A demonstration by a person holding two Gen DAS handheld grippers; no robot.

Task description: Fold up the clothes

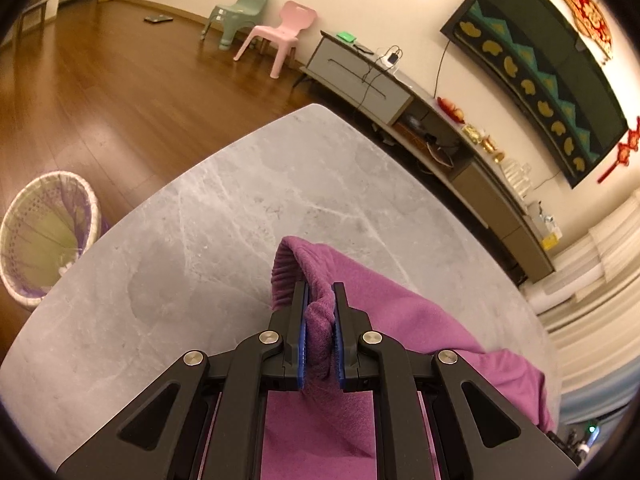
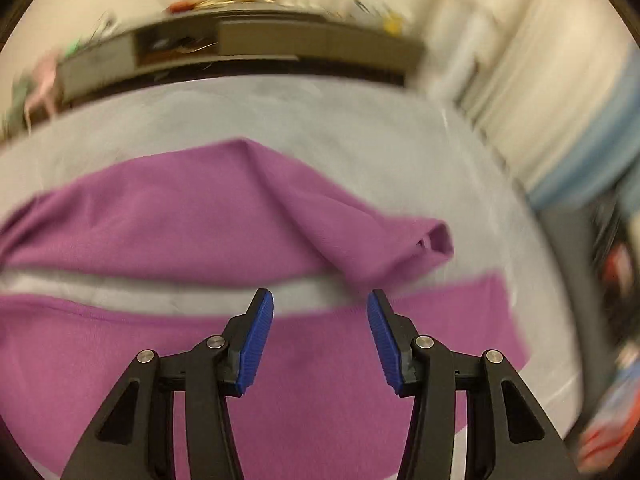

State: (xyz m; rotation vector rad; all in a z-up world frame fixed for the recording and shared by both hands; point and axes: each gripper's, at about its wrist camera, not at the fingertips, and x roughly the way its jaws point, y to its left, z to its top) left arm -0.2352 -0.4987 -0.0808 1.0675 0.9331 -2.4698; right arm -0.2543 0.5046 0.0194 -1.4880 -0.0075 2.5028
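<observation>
a: what is your left gripper [image 1: 320, 304] doing?

b: your left gripper's fingers are pinched narrow on a bunched fold of the purple garment [image 1: 400, 320]. a ribbed edge of the cloth sticks up just past the tip of the left-hand finger, and the rest of the fabric drapes away to the right of the fingers and down underneath them.

a: and your right gripper [image 2: 320, 312]?

b: its fingers stand wide apart, with nothing between the blue pads [image 2: 256, 344]. they hang above the purple garment [image 2: 160, 220], and i cannot tell how far above, since that view is smeared by blur.

a: where does the cloth lie for you there?

b: ahead of your right fingertips there is a thin strip of bare grey table [image 2: 320, 112] between two spreads of purple: one broad piece beyond the fingers, with a sleeve [image 2: 400, 248] running out past the right-hand finger, its open cuff at the far end, and another piece beneath the fingers.

a: anything around the table?

b: to the left of your left fingers, a white basket [image 1: 48, 236] sits on the wooden floor [image 1: 120, 92] off the grey table [image 1: 200, 260] edge. far ahead stand a pink chair [image 1: 280, 36] and a green chair [image 1: 240, 12].
</observation>
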